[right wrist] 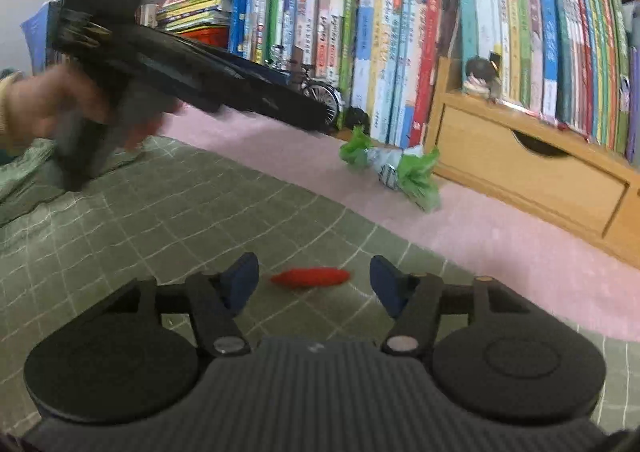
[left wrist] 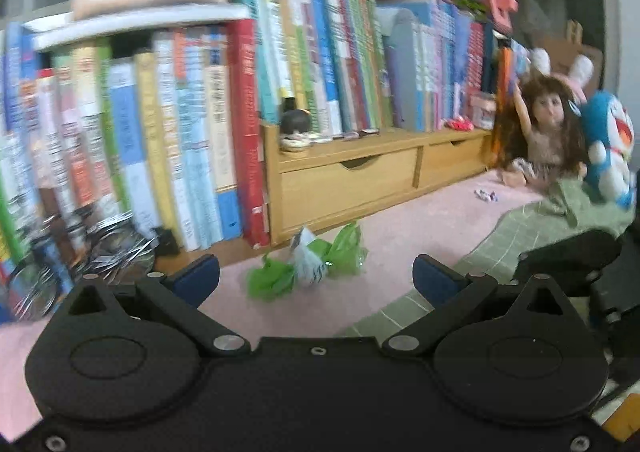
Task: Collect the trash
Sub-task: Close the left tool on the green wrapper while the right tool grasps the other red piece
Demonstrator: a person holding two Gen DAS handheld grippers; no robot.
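We hold our right gripper [right wrist: 312, 282] partly open over the green checked cloth [right wrist: 160, 219], a small red wrapper [right wrist: 310, 276] lying between its blue fingers [right wrist: 242, 282], apart from both. Our left gripper [left wrist: 316, 276] gapes empty, aimed at a green-and-white wrapper [left wrist: 310, 258] on the pink mat [left wrist: 400, 223] before the wooden drawer unit [left wrist: 348, 181].

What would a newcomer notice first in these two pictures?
The long row of colourful books along the back wall, standing beside and on a wooden drawer unit. Next, the crumpled green and white wrapper on the pink surface before the drawers. A small red piece lies on the green checked cloth, between the open right gripper's fingers.
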